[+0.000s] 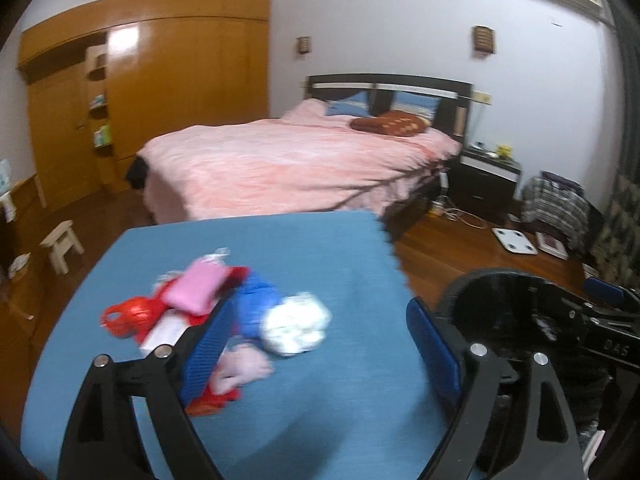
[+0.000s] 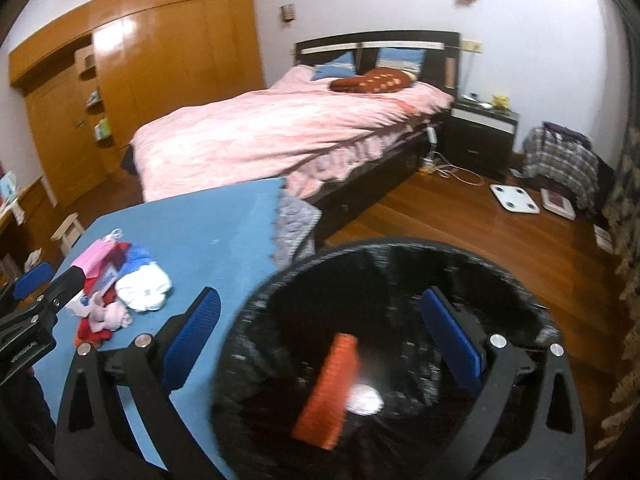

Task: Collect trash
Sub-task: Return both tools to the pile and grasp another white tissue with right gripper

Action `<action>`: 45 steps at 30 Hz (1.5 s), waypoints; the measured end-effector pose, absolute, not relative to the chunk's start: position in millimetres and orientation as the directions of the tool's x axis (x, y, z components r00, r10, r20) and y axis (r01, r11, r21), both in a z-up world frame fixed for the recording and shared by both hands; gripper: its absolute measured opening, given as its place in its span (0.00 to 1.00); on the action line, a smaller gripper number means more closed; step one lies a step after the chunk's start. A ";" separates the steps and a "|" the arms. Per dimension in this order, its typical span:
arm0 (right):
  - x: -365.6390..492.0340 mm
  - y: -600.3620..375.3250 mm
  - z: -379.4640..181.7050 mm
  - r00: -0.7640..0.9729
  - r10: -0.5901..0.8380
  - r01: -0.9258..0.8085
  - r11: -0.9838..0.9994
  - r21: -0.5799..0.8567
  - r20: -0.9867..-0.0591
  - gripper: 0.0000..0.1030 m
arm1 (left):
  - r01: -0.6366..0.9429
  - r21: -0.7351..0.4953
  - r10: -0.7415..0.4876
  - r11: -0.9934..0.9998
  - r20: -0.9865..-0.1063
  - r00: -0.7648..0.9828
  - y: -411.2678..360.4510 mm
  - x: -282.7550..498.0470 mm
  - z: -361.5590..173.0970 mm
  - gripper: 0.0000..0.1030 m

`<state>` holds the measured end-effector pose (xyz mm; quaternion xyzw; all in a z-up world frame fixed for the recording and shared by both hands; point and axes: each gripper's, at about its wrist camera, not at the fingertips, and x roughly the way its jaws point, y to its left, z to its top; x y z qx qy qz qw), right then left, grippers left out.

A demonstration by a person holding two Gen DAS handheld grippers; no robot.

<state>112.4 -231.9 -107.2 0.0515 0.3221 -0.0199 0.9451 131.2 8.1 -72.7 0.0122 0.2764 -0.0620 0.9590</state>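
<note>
Right wrist: orange ribbed block [image 2: 328,392], white wad inside black bin [image 2: 400,248] | left wrist: crumpled wrappers [image 1: 224,312], blue tabltop [image 1: 320,400] | both jaws open, empty

Your left finger [image 1: 208,344] is hiding part of the trash pile [image 1: 224,312], which is blurring into colours; the bin [image 2: 384,360] is running off the bottom edge, its contents smearing beyond telling
</note>
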 end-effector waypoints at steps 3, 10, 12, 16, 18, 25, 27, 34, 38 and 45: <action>126.3 -205.6 -110.4 0.785 0.045 0.018 0.995 0.095 -0.618 0.95 | 0.056 0.008 -0.043 0.998 -0.528 0.848 35.3 134.3 -77.1 0.84; 160.4 -142.8 -122.5 0.757 0.139 -0.095 0.990 0.104 -0.638 0.95 | -0.059 0.028 0.064 0.998 -0.541 0.838 86.0 142.5 -91.1 0.84; 168.1 -128.0 -127.2 0.751 0.157 -0.117 0.988 0.105 -0.641 0.95 | -0.083 0.028 0.085 0.996 -0.548 0.832 97.6 145.3 -97.0 0.84; 185.4 -105.0 -140.3 0.731 0.183 -0.149 0.983 0.108 -0.657 0.95 | -0.110 0.032 0.108 0.993 -0.571 0.814 114.1 154.1 -109.7 0.84; 194.2 -95.3 -148.0 0.720 0.194 -0.160 0.981 0.113 -0.667 0.95 | -0.119 0.028 0.113 0.993 -0.582 0.805 120.4 156.2 -115.8 0.84; 219.2 -65.5 -171.7 0.692 0.195 -0.191 0.978 0.083 -0.695 0.95 | -0.139 0.022 0.124 0.990 -0.601 0.790 137.5 161.6 -129.9 0.84; 223.8 -60.0 -176.3 0.684 0.198 -0.196 0.977 0.085 -0.702 0.95 | -0.146 0.020 0.128 0.989 -0.605 0.786 141.4 161.5 -131.9 0.84; 234.7 -40.5 -190.1 0.655 0.215 -0.231 0.970 0.079 -0.725 0.95 | -0.155 0.018 0.133 0.988 -0.611 0.780 153.6 162.1 -136.5 0.84; 235.3 -32.0 -190.0 0.641 0.238 -0.261 0.962 0.084 -0.730 0.94 | -0.159 0.006 0.129 0.987 -0.614 0.779 158.8 161.6 -137.3 0.84; 233.8 -31.0 -194.3 0.563 0.338 -0.317 0.931 0.180 -0.754 0.63 | -0.152 0.000 0.119 0.988 -0.616 0.778 157.5 160.8 -139.7 0.84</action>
